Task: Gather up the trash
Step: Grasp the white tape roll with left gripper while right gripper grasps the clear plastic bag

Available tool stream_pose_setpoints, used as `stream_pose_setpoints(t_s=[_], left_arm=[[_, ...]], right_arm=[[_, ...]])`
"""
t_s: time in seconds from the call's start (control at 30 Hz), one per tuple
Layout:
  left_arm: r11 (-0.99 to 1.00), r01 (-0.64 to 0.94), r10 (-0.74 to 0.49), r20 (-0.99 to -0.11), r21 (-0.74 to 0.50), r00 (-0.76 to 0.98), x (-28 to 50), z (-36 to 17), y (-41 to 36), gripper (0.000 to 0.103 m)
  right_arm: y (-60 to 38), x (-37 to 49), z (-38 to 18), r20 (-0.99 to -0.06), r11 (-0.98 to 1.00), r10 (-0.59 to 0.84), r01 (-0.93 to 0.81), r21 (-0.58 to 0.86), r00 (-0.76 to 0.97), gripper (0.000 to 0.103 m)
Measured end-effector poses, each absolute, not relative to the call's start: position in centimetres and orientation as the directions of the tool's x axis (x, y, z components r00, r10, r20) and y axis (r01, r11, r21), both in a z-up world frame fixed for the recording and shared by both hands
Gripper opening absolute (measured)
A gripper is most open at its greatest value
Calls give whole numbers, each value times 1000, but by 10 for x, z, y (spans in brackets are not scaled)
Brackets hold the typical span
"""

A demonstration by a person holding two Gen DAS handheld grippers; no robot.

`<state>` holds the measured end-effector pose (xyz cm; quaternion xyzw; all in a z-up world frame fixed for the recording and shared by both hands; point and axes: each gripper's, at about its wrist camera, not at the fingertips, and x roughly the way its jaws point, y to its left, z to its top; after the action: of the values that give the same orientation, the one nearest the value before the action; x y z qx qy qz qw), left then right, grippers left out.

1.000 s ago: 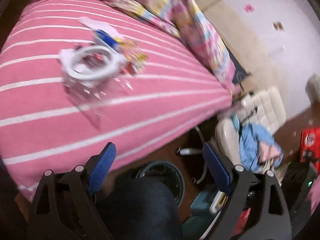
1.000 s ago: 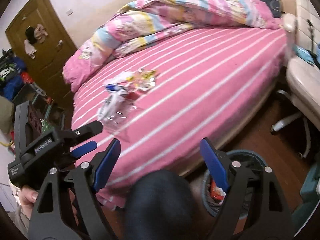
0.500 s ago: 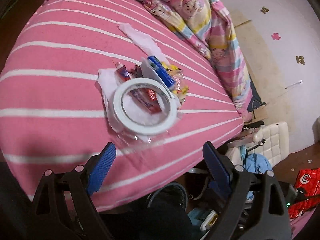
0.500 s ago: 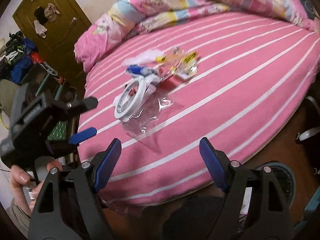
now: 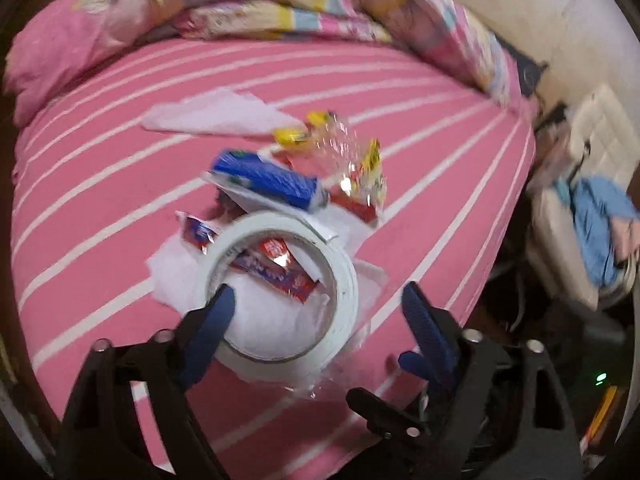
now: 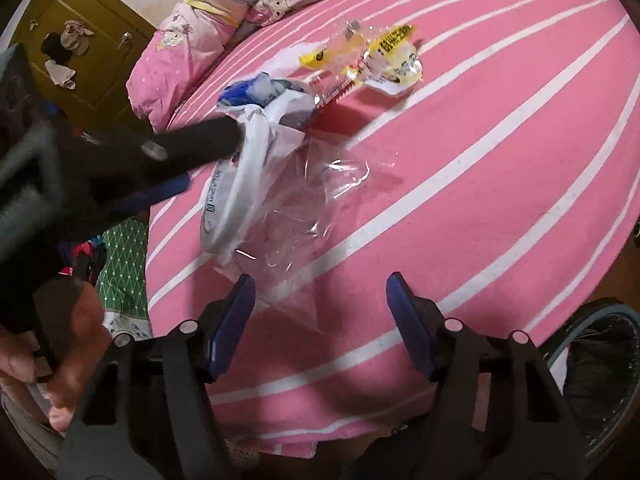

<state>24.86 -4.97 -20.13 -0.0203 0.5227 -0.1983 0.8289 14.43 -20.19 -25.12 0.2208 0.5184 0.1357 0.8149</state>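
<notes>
Left gripper jaws open around tape roll, right gripper jaws open over clear wrapper, bed

Pink striped bed, rumpled quilt, brown door, perhaps a chair

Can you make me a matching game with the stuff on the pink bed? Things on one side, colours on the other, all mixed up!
Things:
1. tape roll
2. long packet behind the tape roll
3. wrapper at the far end of the pile
4. crinkly bag near the right gripper

Colours:
A. yellow
B. see-through
C. white
D. blue

Pairs: 1-C, 2-D, 3-A, 4-B
</notes>
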Motion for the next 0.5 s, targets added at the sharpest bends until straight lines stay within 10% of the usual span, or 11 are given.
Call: stream_pose_setpoints(t_s=[0.2,0.5], left_arm=[[918,294,-356,-881,-268,311,263,-225,-43,41],[892,259,-438,-846,-369,303,264,-228,-26,21]], right_arm=[[-194,155,-259,-770,854,477,-17,520,424,56],[-179,163,-258,-735,833,519,-64,550,438,46]])
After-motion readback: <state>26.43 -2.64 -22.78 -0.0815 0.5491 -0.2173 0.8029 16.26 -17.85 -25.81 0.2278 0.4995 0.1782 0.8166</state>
